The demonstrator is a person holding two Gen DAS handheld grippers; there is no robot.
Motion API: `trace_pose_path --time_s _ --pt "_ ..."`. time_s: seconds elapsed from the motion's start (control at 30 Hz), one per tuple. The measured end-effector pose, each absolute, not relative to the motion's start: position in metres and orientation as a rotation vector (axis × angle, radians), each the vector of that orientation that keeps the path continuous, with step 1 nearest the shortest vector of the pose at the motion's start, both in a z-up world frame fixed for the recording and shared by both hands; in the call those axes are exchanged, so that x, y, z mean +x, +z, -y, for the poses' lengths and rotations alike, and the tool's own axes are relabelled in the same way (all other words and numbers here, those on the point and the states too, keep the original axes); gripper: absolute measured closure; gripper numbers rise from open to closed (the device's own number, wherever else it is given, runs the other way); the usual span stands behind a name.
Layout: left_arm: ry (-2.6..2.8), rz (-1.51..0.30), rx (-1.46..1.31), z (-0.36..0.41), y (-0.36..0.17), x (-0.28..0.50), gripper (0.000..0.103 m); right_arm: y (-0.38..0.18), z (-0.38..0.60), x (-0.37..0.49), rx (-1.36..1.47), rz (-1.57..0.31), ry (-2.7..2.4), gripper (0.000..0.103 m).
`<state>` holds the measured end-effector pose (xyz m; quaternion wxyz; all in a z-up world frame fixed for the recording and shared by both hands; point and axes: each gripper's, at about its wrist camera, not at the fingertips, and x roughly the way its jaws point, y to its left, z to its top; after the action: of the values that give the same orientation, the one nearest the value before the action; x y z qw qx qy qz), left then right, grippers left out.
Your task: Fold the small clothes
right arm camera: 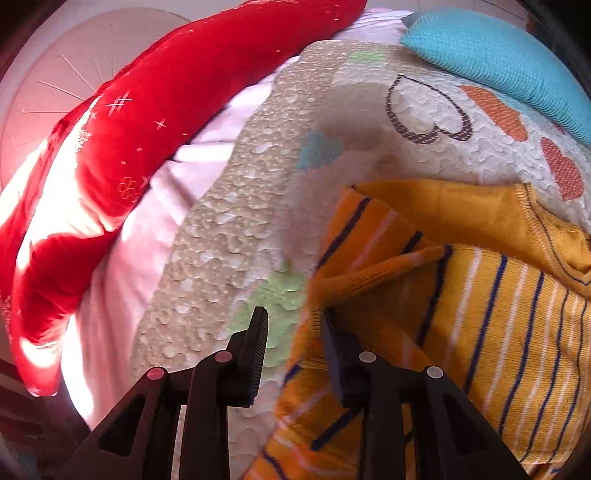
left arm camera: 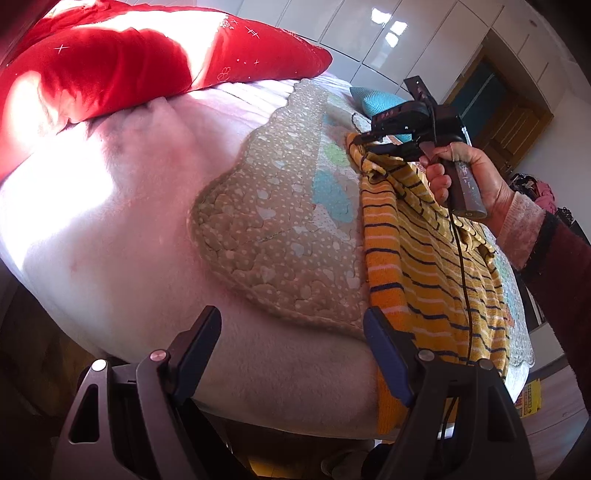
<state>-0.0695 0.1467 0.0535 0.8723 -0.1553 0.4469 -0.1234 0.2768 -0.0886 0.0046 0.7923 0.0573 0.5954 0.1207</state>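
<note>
A small orange-yellow knit sweater point(left arm camera: 424, 266) with navy and white stripes lies on a quilted pad point(left arm camera: 277, 229) on the bed. My left gripper point(left arm camera: 291, 332) is open near the bed's front edge, its right finger touching the sweater's hem. My right gripper point(left arm camera: 364, 142) is at the sweater's far end, where the cloth is lifted against its tips. In the right wrist view the right gripper point(right arm camera: 293, 321) stands open, the sweater point(right arm camera: 480, 295) against its right finger; a sleeve is folded across the body.
A red quilt point(left arm camera: 110, 62) lies at the back left on the pale pink bedcover point(left arm camera: 110, 221). A teal cushion point(right arm camera: 498, 55) sits at the far end of the pad point(right arm camera: 424, 110). White wardrobe doors point(left arm camera: 369, 29) and a wooden door stand behind.
</note>
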Motion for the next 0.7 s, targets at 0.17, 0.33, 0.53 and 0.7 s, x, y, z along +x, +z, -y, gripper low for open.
trace_pose_path --time_s 0.17,0.33,0.53,0.7 --pt "-0.259 -0.928 -0.305 -0.138 0.060 -0.073 0.025 0.047 0.088 0.245 0.031 -1.190 0.320 0.042" --pt "-0.274 -0.937 -0.297 -0.125 0.063 -0.073 0.025 0.061 0.162 0.216 -0.081 -1.165 0.095 0.043" --pt "-0.332 -0.931 -0.275 -0.093 0.078 -0.056 0.025 0.031 0.263 0.184 0.007 -1.241 -0.089 0.062" --pt "-0.348 -0.904 -0.240 -0.068 0.095 -0.040 0.025 0.022 0.267 0.130 -0.008 -1.210 0.009 0.059"
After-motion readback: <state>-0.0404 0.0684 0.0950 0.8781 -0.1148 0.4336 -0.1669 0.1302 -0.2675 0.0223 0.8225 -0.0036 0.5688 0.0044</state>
